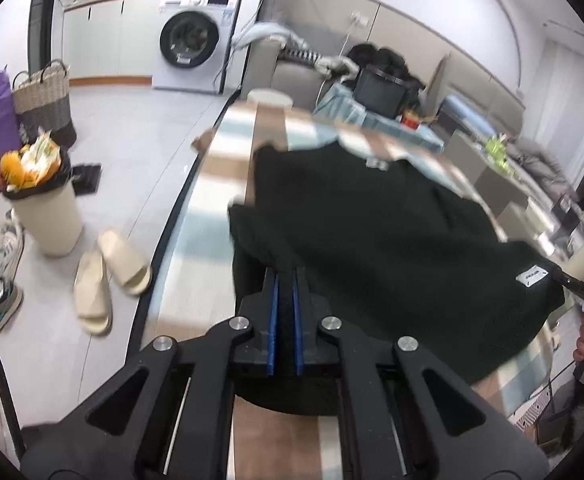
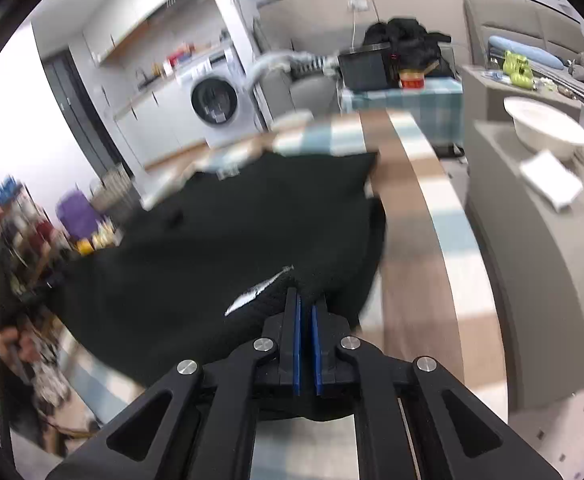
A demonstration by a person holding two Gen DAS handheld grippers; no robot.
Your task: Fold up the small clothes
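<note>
A black knit garment with a small white label lies spread over the checked tablecloth. My left gripper is shut on its near hem at one corner. My right gripper is shut on the other hem corner of the garment, beside the white label. The held edge is lifted off the table; the far part with the collar still rests on the cloth. The right gripper also shows at the right edge of the left wrist view.
The long table has a checked brown, blue and white cloth. On the floor to the left stand a full waste bin, slippers and shoes. A grey cabinet with a white bowl stands on the right.
</note>
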